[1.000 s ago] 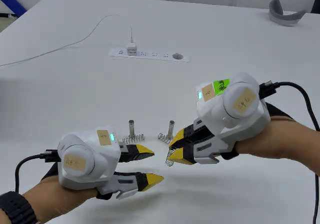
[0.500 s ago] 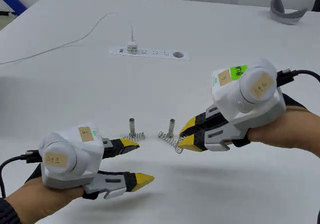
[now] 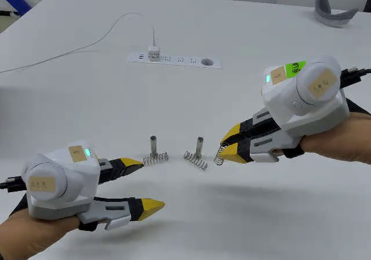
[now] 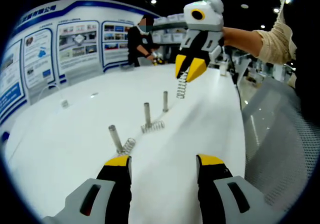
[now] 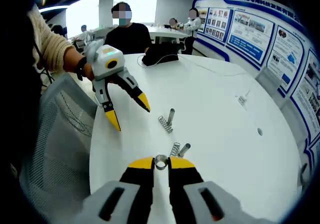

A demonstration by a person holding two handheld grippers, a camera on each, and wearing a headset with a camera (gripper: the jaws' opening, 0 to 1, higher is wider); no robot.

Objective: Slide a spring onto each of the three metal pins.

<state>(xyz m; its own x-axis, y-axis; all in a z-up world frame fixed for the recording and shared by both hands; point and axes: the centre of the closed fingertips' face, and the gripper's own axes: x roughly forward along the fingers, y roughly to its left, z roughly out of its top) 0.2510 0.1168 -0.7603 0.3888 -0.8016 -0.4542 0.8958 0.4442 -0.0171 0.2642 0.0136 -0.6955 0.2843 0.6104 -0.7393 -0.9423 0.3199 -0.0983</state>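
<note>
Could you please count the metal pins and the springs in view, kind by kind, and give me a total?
Metal pins: 3, all standing bare.
Springs: 3, of which 2 lie on the table by pins and 1 spring is pinched in the right gripper.
Total: 6.

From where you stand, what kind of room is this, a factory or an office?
Probably an exhibition hall or office-style lab, not a factory: blue-trimmed display boards line the wall, people sit at tables behind, and the work lies on a big white table.
</note>
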